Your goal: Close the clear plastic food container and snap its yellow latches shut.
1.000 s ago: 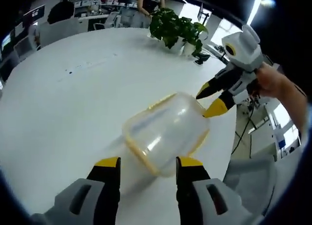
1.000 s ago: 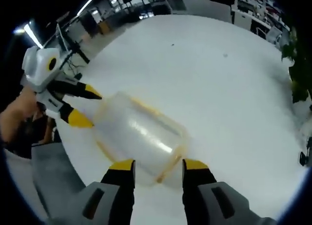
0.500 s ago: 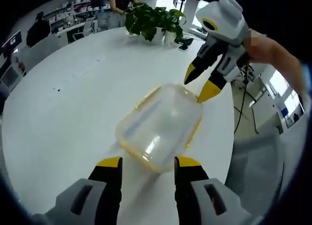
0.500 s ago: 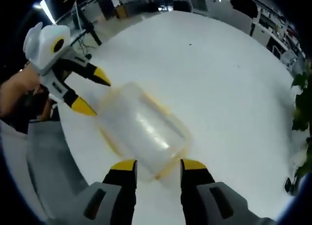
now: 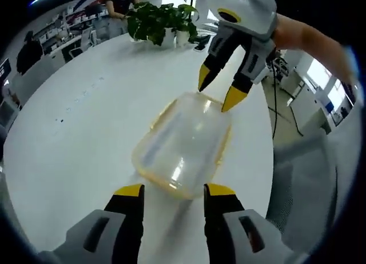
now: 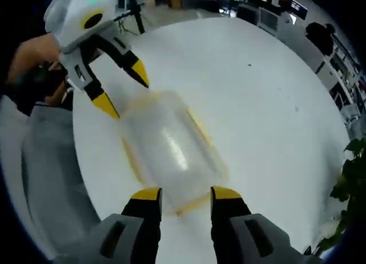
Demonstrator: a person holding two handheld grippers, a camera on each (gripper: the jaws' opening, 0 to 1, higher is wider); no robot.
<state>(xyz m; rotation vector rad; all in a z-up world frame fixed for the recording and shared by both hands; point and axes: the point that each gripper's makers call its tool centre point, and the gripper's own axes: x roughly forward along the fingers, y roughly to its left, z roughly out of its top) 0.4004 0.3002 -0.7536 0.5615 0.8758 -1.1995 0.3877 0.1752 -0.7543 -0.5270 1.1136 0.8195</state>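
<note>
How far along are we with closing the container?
The container looks covered, its lid seemingly on, lying on the white table. Both grippers, left and right, are open at opposite ends, gripping nothing. Latch state is too blurred to judge; snapping probably remains.

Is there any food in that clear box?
Empty: the white table shows straight through the clear box in both views.

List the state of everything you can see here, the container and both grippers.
Clear container: lid on, resting on the white table; latch state too blurred to tell.
Left gripper: open, at one end, not gripping.
Right gripper: open, at the opposite end, not gripping.
Potted plant: upright.
</note>
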